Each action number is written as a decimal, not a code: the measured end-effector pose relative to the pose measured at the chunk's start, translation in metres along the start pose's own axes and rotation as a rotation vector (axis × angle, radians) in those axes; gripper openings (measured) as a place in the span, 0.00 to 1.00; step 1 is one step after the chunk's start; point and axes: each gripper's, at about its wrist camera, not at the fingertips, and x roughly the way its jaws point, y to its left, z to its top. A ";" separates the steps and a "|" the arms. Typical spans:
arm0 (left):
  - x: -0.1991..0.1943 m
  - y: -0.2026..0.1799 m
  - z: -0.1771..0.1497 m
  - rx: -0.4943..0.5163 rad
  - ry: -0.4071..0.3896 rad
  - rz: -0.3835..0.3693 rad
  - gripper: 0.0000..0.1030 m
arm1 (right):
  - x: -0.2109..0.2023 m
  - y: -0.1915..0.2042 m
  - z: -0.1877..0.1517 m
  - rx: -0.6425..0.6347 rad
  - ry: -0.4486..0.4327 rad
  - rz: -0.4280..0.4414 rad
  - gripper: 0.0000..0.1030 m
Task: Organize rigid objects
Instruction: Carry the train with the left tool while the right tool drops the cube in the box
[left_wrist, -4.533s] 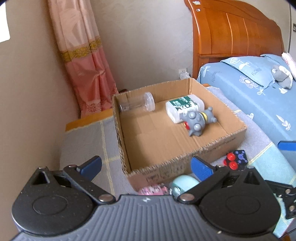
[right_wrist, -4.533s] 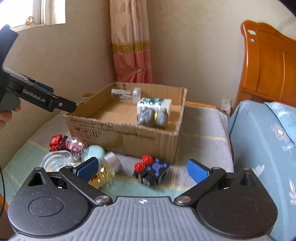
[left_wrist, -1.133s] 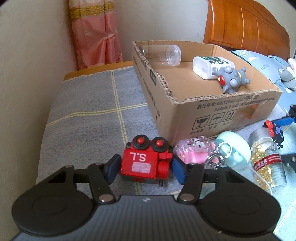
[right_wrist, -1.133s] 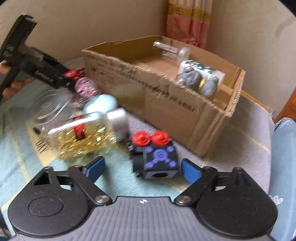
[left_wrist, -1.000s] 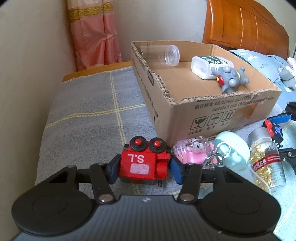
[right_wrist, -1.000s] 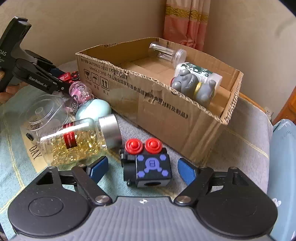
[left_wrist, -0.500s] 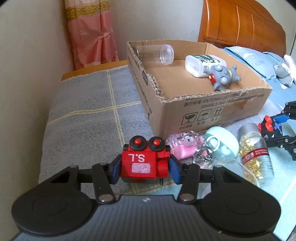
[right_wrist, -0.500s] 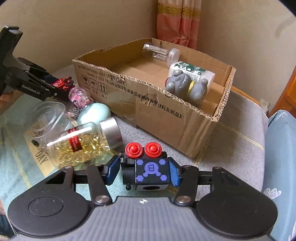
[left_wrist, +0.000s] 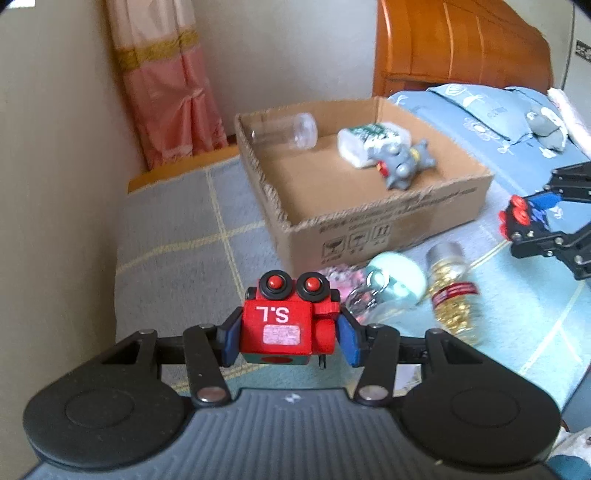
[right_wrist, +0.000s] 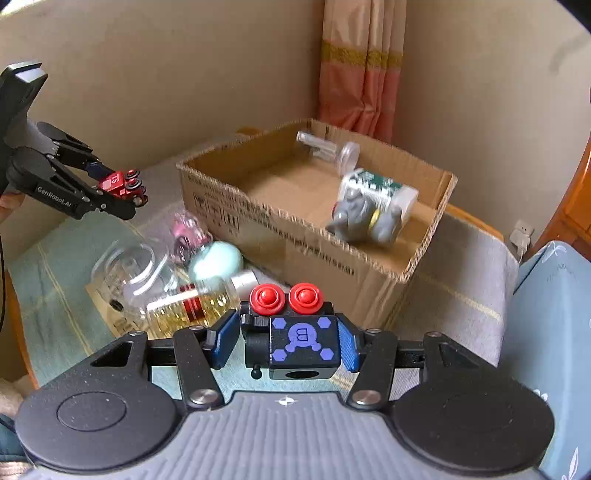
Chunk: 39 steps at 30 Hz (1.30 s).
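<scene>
Red toy (left_wrist: 287, 325) clamped in left gripper (left_wrist: 288, 338), black toy (right_wrist: 295, 338) in right gripper (right_wrist: 286, 341), both off bed. Bottle (right_wrist: 192, 304), maybe three others left. Box (left_wrist: 388, 218) holds three.

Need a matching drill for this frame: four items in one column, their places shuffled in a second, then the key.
Items
1. red block toy
2. black block toy
3. grey figure
4. capsule bottle

Places
A. lying in the cardboard box, against a white bottle
B. gripped in the left tool, off the blanket
C. lying on the blanket in front of the box
D. gripped in the right tool

Pairs: 1-B, 2-D, 3-A, 4-C
</scene>
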 end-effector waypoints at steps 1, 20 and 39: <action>-0.005 -0.001 0.004 0.003 -0.007 -0.006 0.49 | -0.002 0.000 0.002 0.001 -0.009 0.001 0.58; -0.014 -0.021 0.097 0.136 -0.145 -0.050 0.49 | -0.021 -0.019 0.052 -0.034 -0.132 -0.055 0.58; 0.059 -0.016 0.135 0.147 -0.065 -0.069 0.49 | 0.026 -0.042 0.076 -0.020 -0.141 -0.027 0.81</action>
